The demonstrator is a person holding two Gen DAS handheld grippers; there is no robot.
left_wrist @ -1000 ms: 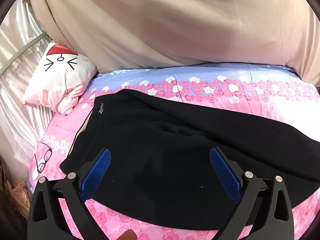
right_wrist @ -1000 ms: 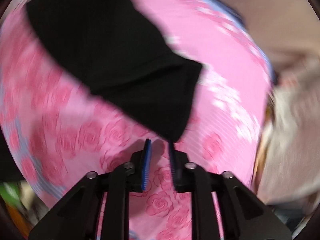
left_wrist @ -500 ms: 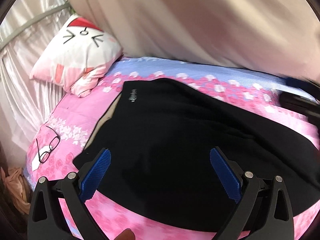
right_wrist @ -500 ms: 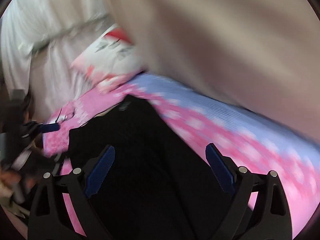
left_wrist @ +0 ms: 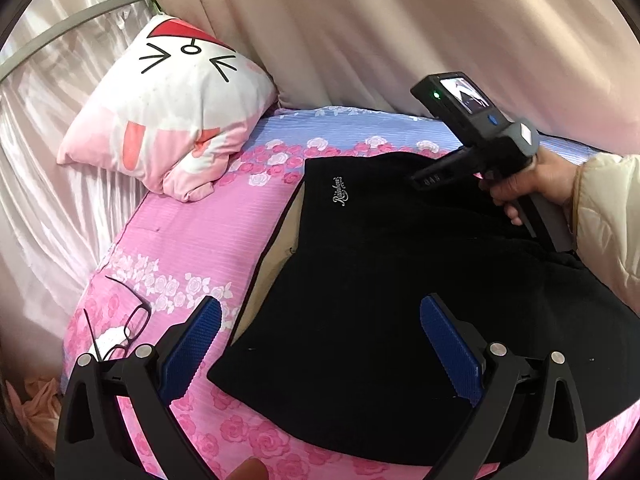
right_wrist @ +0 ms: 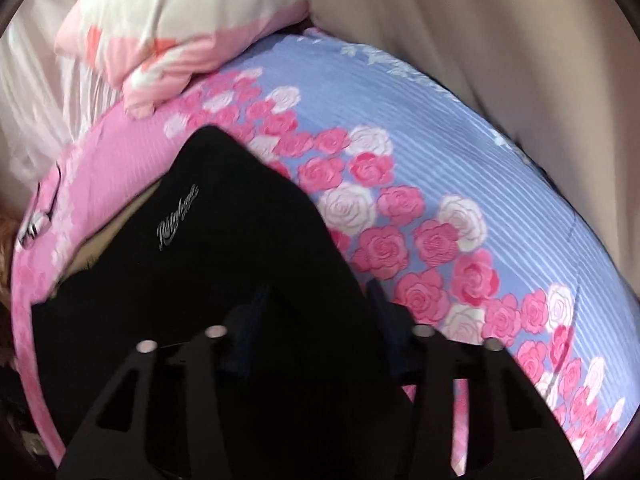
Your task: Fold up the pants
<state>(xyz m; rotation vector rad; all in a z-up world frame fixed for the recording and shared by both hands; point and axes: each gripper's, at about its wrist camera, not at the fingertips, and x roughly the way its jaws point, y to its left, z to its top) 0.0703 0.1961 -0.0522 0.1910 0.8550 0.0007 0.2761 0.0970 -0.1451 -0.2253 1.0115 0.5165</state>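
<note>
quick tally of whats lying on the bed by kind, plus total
black pants: 1
cat-face pillow: 1
eyeglasses: 1
total: 3

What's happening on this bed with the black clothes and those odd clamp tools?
A person is folding black pants spread on a pink rose-print bedspread, holding a two-finger gripper in each hand. The left gripper hovers open over the near edge of the pants. The right gripper is down at the far waistband edge, jaws partly apart around the fabric, not visibly clamped. A cat-face pillow and eyeglasses lie off to the side.
</note>
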